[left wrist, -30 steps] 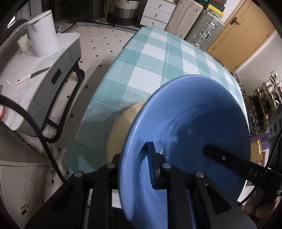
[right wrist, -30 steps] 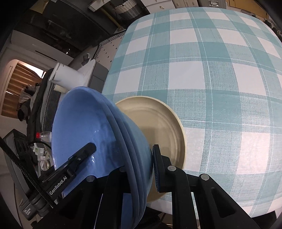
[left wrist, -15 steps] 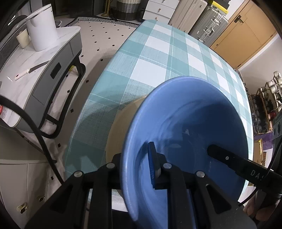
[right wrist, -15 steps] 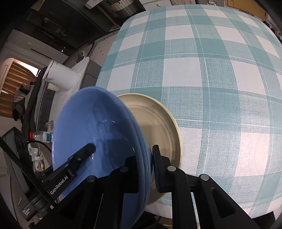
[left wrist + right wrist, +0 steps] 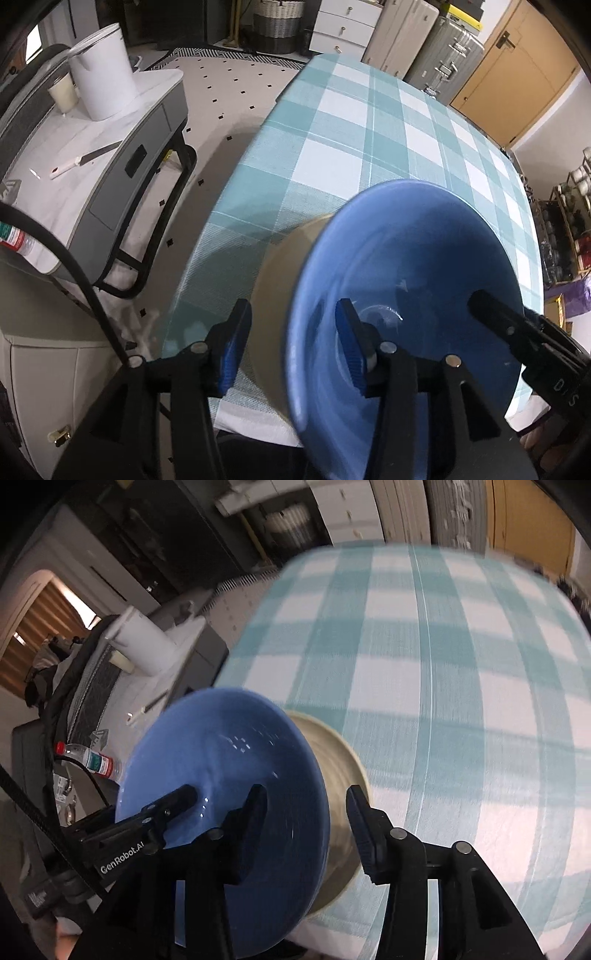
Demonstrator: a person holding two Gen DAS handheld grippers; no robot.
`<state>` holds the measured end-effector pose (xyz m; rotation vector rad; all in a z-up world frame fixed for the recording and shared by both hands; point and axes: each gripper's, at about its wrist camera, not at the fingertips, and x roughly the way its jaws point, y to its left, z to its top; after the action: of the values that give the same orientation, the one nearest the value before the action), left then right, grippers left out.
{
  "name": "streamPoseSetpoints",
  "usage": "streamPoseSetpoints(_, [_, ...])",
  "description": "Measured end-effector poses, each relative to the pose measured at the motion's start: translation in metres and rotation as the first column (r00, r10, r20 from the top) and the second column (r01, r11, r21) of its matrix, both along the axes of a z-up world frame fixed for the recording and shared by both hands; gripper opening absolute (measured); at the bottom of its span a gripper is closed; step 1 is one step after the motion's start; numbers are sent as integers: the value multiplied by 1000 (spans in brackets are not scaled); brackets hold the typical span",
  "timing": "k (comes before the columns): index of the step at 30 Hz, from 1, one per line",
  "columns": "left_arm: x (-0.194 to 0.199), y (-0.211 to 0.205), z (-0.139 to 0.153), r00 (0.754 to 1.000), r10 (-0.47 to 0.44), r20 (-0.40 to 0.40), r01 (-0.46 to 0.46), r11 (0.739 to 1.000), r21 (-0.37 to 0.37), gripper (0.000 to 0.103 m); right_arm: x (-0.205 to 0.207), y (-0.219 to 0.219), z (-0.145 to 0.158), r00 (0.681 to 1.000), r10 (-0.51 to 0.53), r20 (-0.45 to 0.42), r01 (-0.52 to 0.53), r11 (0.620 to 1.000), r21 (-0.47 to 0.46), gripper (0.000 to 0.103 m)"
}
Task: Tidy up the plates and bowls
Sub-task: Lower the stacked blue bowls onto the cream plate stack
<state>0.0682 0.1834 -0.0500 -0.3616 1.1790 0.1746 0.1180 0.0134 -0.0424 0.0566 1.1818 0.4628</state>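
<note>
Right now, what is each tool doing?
Left tool: opening, pads off the blue bowl's rim between them.
Right tool: opening, same bowl's rim between them, unpressed.

Both claws are the same kit: chunky black plastic frames with silver screw heads dotted along the arms. The left claw (image 5: 291, 341) has ribbed blue pads (image 5: 349, 349) on the inside of its fingers, and a black cable (image 5: 79, 284) loops off to its side. The right claw (image 5: 306, 821) matches it. White "GenRobot.AI" lettering (image 5: 122, 858) runs along one finger.
</note>
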Motion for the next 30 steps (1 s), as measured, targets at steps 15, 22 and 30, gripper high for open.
streamPoseSetpoints(15, [-65, -13, 53, 947, 14, 320, -53, 992, 112, 84, -70, -64, 54, 914, 41, 403, -102, 986, 130, 82])
streamPoseSetpoints(22, [-106, -34, 77, 845, -23, 535, -108, 971, 213, 103, -114, -94, 54, 819, 69, 570, -159, 981, 110, 95])
streamPoseSetpoints(30, [-118, -57, 74, 820, -72, 568, -76, 970, 232, 103, -138, -123, 40, 784, -11, 621, -118, 979, 166, 102])
